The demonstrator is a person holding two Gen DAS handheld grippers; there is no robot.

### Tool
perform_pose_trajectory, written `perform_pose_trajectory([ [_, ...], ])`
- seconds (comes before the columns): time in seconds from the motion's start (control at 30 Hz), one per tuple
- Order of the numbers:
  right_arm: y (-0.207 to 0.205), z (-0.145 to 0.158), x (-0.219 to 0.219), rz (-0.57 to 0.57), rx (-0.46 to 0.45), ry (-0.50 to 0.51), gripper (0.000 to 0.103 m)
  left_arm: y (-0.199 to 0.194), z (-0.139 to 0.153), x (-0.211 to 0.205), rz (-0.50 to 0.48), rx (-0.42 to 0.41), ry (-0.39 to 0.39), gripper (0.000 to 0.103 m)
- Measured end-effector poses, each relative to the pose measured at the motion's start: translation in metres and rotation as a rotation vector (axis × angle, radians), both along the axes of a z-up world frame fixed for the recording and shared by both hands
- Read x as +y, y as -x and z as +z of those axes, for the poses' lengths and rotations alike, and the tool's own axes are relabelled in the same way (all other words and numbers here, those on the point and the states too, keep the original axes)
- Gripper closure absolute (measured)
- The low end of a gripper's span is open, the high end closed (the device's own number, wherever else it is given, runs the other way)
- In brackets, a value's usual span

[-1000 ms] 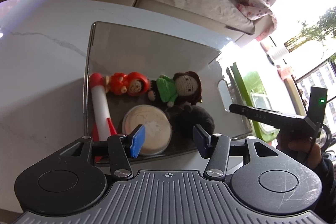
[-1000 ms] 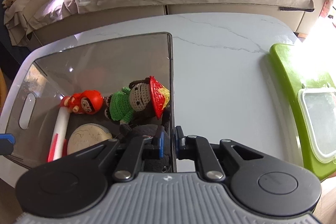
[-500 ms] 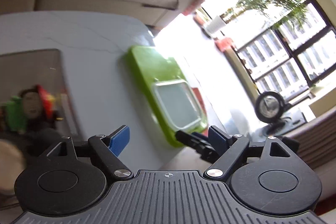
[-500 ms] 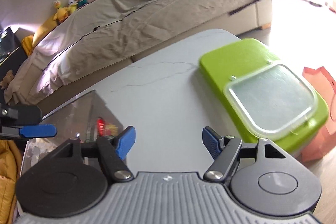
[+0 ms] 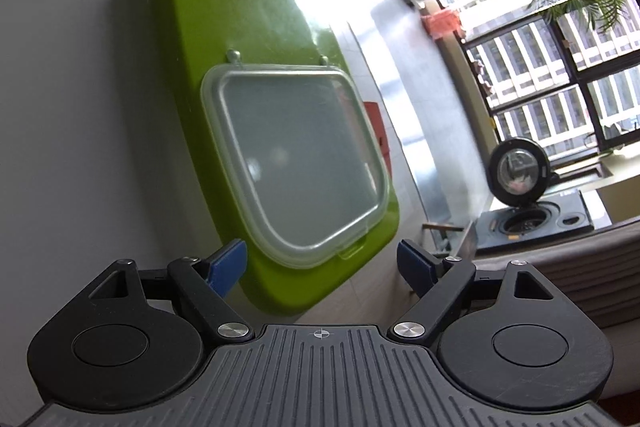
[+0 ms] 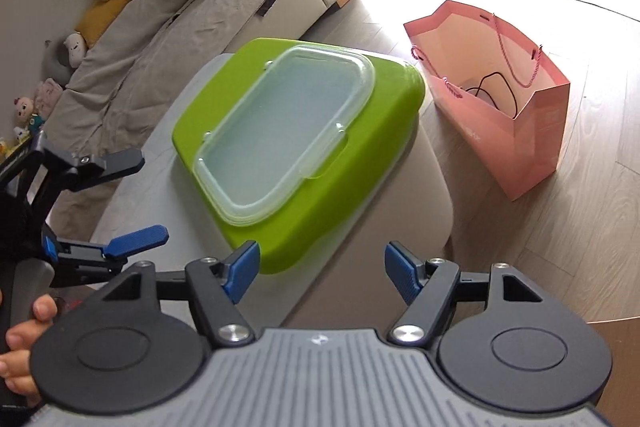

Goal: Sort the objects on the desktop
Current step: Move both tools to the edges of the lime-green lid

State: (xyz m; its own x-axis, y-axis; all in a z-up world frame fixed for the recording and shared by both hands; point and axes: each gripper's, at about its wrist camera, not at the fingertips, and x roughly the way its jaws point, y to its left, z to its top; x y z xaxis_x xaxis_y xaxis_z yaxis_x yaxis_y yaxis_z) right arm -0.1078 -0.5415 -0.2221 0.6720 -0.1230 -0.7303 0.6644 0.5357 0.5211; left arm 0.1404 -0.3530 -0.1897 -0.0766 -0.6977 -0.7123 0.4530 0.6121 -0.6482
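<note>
A lime-green box lid (image 5: 240, 27) with a clear plastic hatch (image 5: 296, 155) lies at the end of the white marble table (image 5: 60, 107). My left gripper (image 5: 320, 263) hovers over the lid's near corner, open, nothing between its blue pads. The right wrist view shows the same green lid (image 6: 360, 155) and hatch (image 6: 280, 123) from the other side. My right gripper (image 6: 322, 269) is open and empty just short of the lid's near edge. The left gripper (image 6: 132, 201) shows there too, open, at the left beside the lid. The toy tray is out of view.
The table's rounded corner (image 6: 436, 187) drops to a wooden floor, where an open pink paper bag (image 6: 500, 99) stands close by. A covered sofa (image 6: 180, 27) with plush toys runs behind the table. A black fan (image 5: 520, 175) and windows lie beyond.
Both grippers swung away from the grey tray of toys over to the green lid. The right gripper went from shut at the tray's wall to open; the left opened wider.
</note>
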Motion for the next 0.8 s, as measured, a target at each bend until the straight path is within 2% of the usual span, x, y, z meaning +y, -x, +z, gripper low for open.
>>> perform_pose_trajectory([
  [0.1,-0.003,-0.004,-0.003,0.003,0.018,0.011,0.031,0.007,0.009,-0.011,-0.027,-0.115,-0.043,0.015],
  [0.13,-0.004,-0.004,-0.003,0.001,0.023,0.02,0.031,0.01,0.016,-0.016,-0.048,-0.142,-0.047,0.012],
  [0.27,-0.007,-0.005,-0.006,-0.013,0.041,0.053,0.031,0.022,0.037,-0.036,-0.122,-0.2,-0.088,0.009],
  [0.33,-0.008,-0.007,-0.009,-0.024,0.039,0.051,0.031,0.023,0.035,-0.04,-0.126,-0.192,-0.111,0.009],
  [0.47,-0.011,-0.015,-0.019,-0.055,0.028,0.054,0.031,0.023,0.025,-0.028,-0.11,-0.112,-0.102,0.009],
  [0.57,-0.016,-0.024,-0.028,-0.081,0.035,0.063,0.031,0.019,0.013,-0.018,-0.105,-0.095,-0.127,0.009],
  [0.8,-0.026,-0.048,-0.045,-0.155,-0.038,-0.07,0.028,0.003,-0.004,-0.007,-0.077,-0.059,-0.162,0.009],
])
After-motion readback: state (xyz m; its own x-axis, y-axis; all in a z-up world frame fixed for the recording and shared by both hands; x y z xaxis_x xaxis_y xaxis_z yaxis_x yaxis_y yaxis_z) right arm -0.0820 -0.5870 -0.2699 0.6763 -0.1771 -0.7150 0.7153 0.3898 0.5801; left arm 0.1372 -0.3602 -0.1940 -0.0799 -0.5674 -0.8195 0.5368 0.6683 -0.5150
